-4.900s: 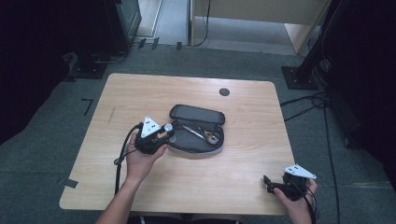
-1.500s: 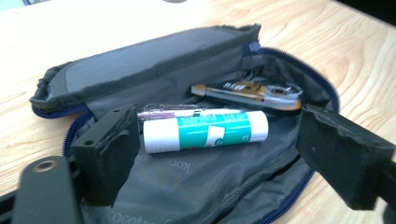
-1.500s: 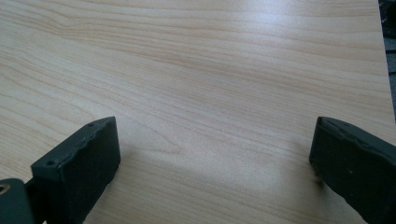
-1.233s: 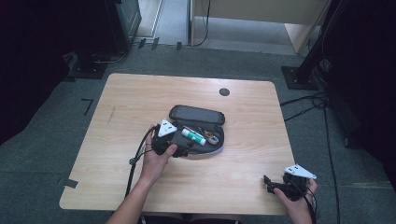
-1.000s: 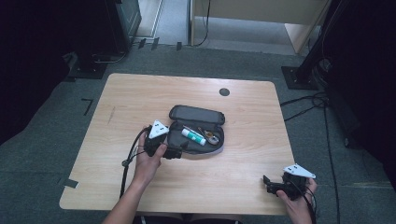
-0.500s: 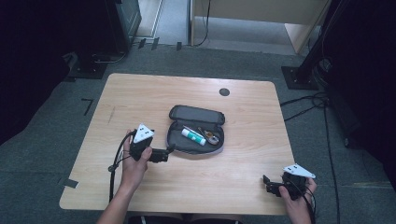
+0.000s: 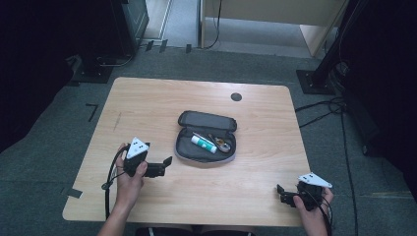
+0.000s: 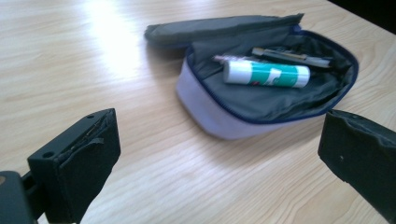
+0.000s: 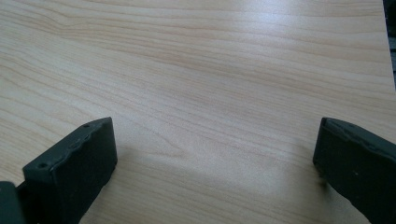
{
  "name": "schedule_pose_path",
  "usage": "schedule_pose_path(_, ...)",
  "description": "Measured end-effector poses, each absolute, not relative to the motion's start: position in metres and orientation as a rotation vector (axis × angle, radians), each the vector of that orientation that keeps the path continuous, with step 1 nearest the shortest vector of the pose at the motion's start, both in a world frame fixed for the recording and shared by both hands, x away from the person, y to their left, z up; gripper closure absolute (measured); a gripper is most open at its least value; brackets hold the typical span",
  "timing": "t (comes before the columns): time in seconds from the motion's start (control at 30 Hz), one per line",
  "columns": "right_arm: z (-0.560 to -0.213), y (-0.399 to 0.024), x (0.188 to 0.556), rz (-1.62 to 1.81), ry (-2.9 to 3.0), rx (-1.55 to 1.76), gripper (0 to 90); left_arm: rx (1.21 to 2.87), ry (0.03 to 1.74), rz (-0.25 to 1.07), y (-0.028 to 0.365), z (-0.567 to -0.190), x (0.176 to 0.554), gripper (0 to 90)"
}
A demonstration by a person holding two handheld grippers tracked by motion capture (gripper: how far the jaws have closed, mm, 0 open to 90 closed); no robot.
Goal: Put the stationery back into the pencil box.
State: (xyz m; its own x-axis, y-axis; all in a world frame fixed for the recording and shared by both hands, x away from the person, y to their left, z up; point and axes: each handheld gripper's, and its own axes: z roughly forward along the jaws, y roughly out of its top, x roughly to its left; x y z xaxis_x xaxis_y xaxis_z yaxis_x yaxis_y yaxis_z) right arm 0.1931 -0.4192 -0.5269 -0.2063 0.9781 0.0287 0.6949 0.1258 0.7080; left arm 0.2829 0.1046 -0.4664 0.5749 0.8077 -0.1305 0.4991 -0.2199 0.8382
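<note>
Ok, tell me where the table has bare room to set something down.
Bare wood lies between the pencil case and the right gripper, and across the far strip of the table behind the case. The tight spot is between the left gripper and the case.

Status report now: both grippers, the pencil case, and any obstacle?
Left gripper open, empty, beside pencil case. Right gripper open, empty, at table corner. Case unzipped, glue stick inside. No obstacle between.

My wooden counter [image 7: 147, 103] has a round dark grommet [image 7: 236, 97] at twelve o'clock; grey carpet floor [image 7: 44, 147] lies all around.
</note>
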Motion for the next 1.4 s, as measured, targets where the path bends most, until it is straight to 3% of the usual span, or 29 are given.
schedule_pose_path(1.1, -0.527, -0.419, 0.193, 0.842, 1.962, 1.612, 0.0, 1.858, 1.267, 0.489, 0.201, -0.500, 0.246, 0.0)
schedule_pose_path(1.4, -0.527, -0.419, 0.193, 0.842, 1.962, 1.611, 0.0, 1.830, 1.356, 0.564, 0.226, -0.506, 0.236, 0.0)
